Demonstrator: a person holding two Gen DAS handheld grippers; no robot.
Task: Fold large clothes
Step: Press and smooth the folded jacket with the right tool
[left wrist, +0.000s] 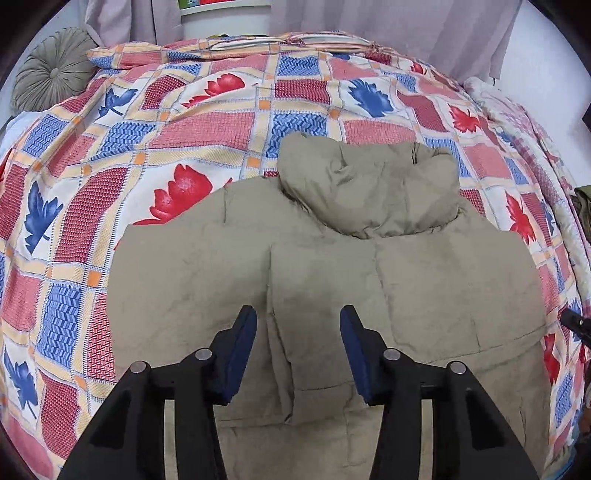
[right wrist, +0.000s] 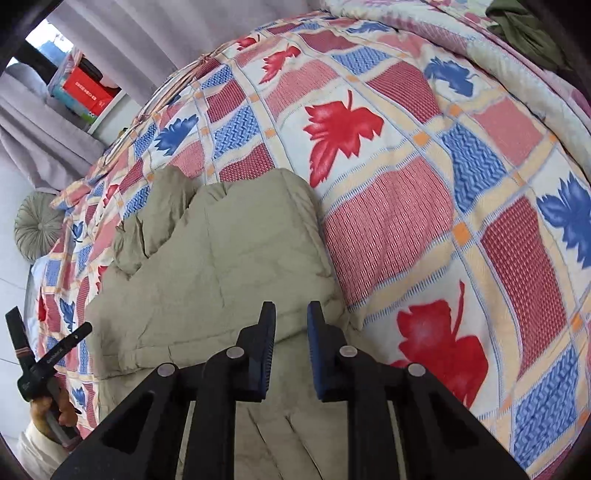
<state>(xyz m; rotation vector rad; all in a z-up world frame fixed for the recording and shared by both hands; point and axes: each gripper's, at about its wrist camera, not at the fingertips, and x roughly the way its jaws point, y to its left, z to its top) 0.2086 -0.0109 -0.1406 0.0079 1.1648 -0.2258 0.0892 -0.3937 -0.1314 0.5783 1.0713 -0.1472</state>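
Note:
A large khaki padded jacket [left wrist: 332,266] lies on the patterned bed cover, its hood [left wrist: 369,188] at the far end. My left gripper [left wrist: 298,317] is open and empty, hovering over the jacket's middle seam. In the right wrist view the jacket [right wrist: 221,266] lies left of centre. My right gripper [right wrist: 291,314] hangs over its right edge with the jaws a small gap apart, nothing between them. The left gripper's body [right wrist: 44,362] shows at the far left of the right wrist view, held in a hand.
The bed cover [left wrist: 207,122] has red and blue leaf squares. A round grey cushion [left wrist: 51,70] sits at the far left corner. Grey curtains [left wrist: 388,26] and a white shelf with boxes [right wrist: 88,92] stand behind the bed. A second quilt [right wrist: 517,85] and dark green cloth [right wrist: 528,33] lie on the right.

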